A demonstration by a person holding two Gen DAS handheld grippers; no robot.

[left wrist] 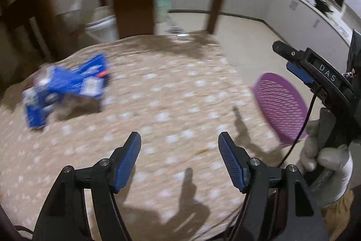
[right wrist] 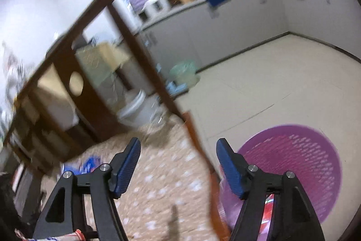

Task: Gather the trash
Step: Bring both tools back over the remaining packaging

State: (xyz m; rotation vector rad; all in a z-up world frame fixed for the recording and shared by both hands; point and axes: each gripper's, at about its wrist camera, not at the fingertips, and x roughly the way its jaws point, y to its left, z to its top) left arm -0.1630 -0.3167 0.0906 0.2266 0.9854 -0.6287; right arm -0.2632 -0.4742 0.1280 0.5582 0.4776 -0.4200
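Open left gripper [left wrist: 179, 150] faces crumpled blue wrapper [left wrist: 65, 89] on table [left wrist: 169, 87]

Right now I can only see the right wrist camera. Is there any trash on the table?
Observer: Yes. A crumpled blue wrapper lies on the tablecloth, off to the left of the left gripper.
Operator: Is that gripper holding anything?
Observer: No. It is open, with nothing between its fingers.
Operator: Anything else near it?
Observer: A tiny brown scrap lies on the cloth, close to the gripper's right finger.
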